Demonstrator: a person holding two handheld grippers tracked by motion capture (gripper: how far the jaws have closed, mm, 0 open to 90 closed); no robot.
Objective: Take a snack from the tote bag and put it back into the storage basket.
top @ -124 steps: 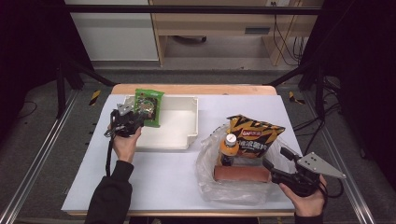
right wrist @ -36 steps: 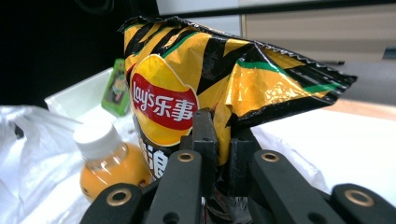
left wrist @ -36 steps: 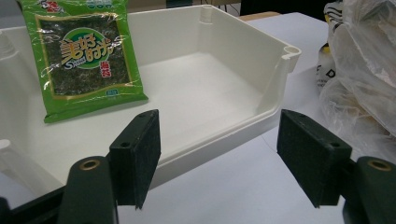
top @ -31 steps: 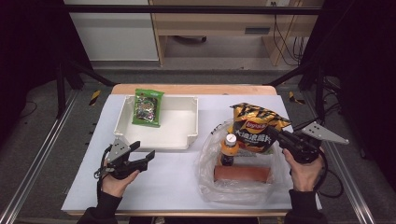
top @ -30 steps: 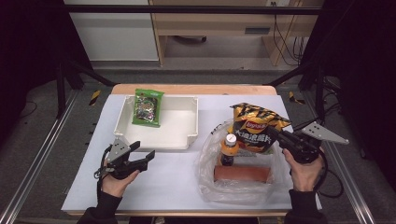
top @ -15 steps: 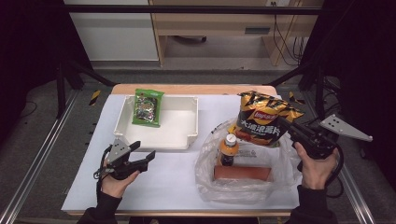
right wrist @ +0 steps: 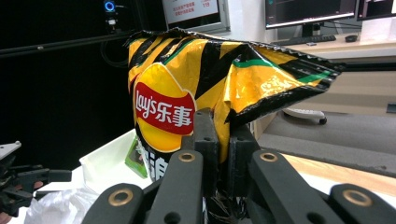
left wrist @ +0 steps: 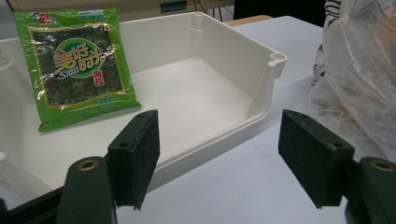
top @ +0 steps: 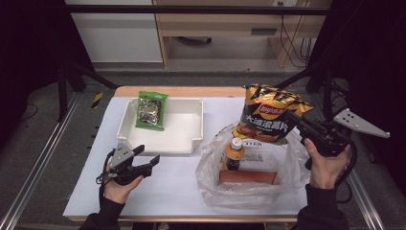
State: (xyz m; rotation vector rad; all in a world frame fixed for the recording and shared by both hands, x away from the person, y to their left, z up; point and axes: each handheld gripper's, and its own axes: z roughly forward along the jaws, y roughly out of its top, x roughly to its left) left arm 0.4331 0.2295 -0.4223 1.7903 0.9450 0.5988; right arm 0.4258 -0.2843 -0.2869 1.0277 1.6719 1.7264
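While the right gripper [top: 298, 125] is clamped on the edge of a crisp bag [top: 270, 114], that bag hangs in the air above the clear plastic bag [top: 249, 184] on the table's right side; in the right gripper view the two black jaws stand pressed together with the crumpled yellow-and-black foil [right wrist: 201, 74] pinched between them, the red logo facing the camera. The right hand [top: 326, 165] grips the tool from below, near the table's right edge, and the grey three-cornered plate [top: 360, 123] sticks out to the right. Inside the plastic bag stand a small bottle [top: 233, 153] with an orange cap and, just in front of it, a long reddish pack [top: 249, 177] lying flat — the crisp bag's lower corner hangs just above the bottle in the high view. The left gripper [top: 143, 163] rests low over the white sheet [top: 167, 191] at the table's left front, held by the left hand [top: 118, 184]; its jaws stand wide apart with nothing between them. Just beyond them sits a white tray [left wrist: 261, 88]; a green seaweed packet [left wrist: 74, 63] leans against its far left wall.
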